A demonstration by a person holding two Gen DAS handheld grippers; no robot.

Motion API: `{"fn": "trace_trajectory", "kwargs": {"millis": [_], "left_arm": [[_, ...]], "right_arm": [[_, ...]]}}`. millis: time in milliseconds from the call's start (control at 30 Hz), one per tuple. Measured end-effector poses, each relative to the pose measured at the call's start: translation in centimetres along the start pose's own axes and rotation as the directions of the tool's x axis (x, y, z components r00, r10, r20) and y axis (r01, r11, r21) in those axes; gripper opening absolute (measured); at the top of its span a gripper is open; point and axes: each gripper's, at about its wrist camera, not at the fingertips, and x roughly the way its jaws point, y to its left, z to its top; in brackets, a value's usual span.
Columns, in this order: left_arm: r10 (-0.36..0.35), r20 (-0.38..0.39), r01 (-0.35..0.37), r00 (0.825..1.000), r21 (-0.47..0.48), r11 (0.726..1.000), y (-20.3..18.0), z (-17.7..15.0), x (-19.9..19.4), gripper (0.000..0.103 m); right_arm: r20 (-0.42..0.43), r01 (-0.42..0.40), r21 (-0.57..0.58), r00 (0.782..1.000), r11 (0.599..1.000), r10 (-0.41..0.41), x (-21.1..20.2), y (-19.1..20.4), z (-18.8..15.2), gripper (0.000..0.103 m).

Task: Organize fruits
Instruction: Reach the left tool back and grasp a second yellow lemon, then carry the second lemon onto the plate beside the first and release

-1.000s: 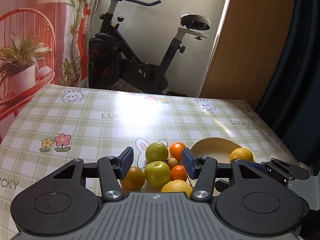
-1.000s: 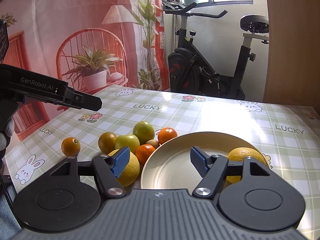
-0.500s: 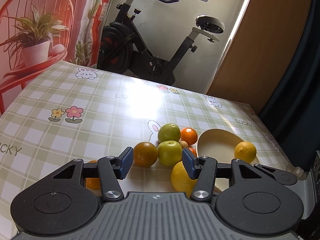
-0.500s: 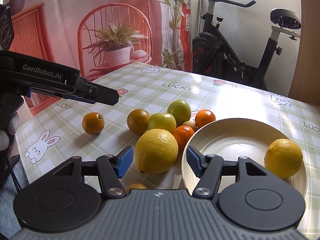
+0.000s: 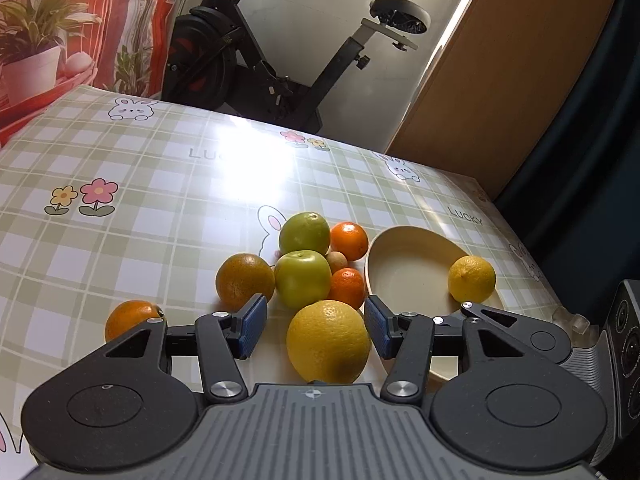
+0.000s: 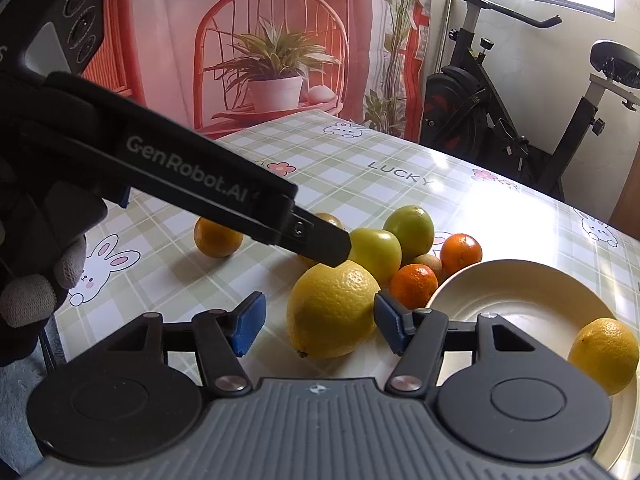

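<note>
Left wrist view sits low over the table edge, looking across the checked tablecloth (image 5: 160,184) toward the exercise bike (image 5: 280,64). Right wrist view is just as low and close, angled more left toward the red backdrop (image 6: 280,40). Both share the big lemon (image 5: 328,342) (image 6: 334,310), plate (image 5: 404,276) (image 6: 516,292) and fruit cluster.

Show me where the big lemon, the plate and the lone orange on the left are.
big lemon (image 6: 334,310), right wrist view, middle of its peel.
plate (image 6: 516,280), right wrist view, bare inner surface.
lone orange (image 6: 216,238), right wrist view, its front side.
</note>
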Motion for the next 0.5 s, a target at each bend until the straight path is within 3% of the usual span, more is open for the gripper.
{"fn": "trace_trajectory", "kwargs": {"millis": [167, 333, 500], "left_arm": [[-0.018, -0.053, 0.016, 0.998, -0.032, 0.999, 0.6, -1.0, 1.6, 0.058], [-0.038, -0.045, 0.034, 0.998, -0.088, 0.996, 1.7, -1.4, 1.5, 0.065], [-0.044, -0.036, 0.040, 0.998, -0.102, 0.994, 2.0, -1.5, 1.4, 0.065]], "right_arm": [[-0.003, 0.007, -0.007, 1.000, 1.000, -0.007, 0.2, 0.1, -0.1, 0.063], [-0.021, 0.020, -0.005, 1.000, 1.000, -0.020, 0.9, -0.2, -0.1, 0.063], [-0.045, -0.002, 0.057, 0.999, 0.998, 0.004, 1.9, -1.2, -0.1, 0.063]]}}
